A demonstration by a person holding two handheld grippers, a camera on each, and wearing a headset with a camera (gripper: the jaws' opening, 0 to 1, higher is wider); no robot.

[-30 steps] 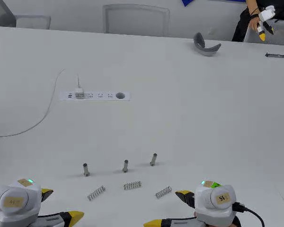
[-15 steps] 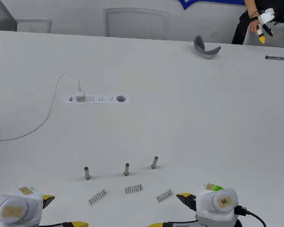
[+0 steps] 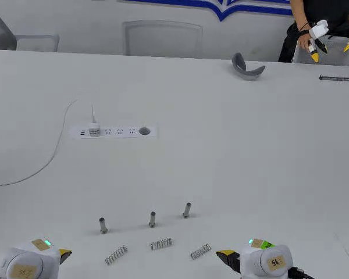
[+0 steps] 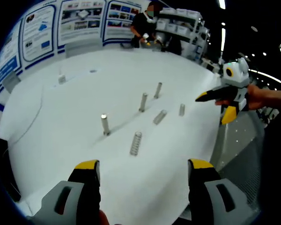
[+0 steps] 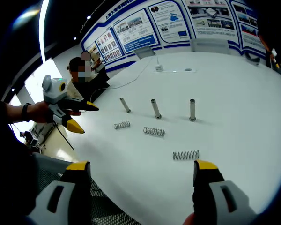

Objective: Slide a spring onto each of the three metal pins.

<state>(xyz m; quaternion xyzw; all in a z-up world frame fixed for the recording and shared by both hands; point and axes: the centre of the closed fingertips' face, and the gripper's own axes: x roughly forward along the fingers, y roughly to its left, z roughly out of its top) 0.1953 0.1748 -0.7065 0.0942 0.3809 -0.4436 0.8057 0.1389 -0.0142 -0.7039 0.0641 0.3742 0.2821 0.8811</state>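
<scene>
One white workbench point(image 3: 250, 145) takes up most of what I see, and both my tools hover over its near edge. The left gripper point(image 4: 144, 165) has its jaws spread wide with nothing between them. The right gripper point(image 5: 141, 165) is the same, wide and empty. Far ahead of both, well beyond the work, lies a white power strip point(image 3: 113, 131).

The three metal pins point(image 3: 152, 219) stand in a row ahead of the grippers, roughly between the two, each one bare. The three springs point(image 3: 161, 244) lie on their sides on the bench, between the pins and my jaw tips. The right-hand spring point(image 5: 186, 154) sits just ahead of the right gripper, toward its right jaw. The left-hand spring point(image 4: 136, 143) lies straight ahead of the left gripper, in line with the middle of its gap.

I judge the task to be at its first step, with no spring picked up yet. Next I need to lower one gripper over its nearest spring and close lightly across the coil so it isn't crushed. Then I must tip the spring upright and line its bore over a pin top. The pins look thin, so alignment will matter.
</scene>
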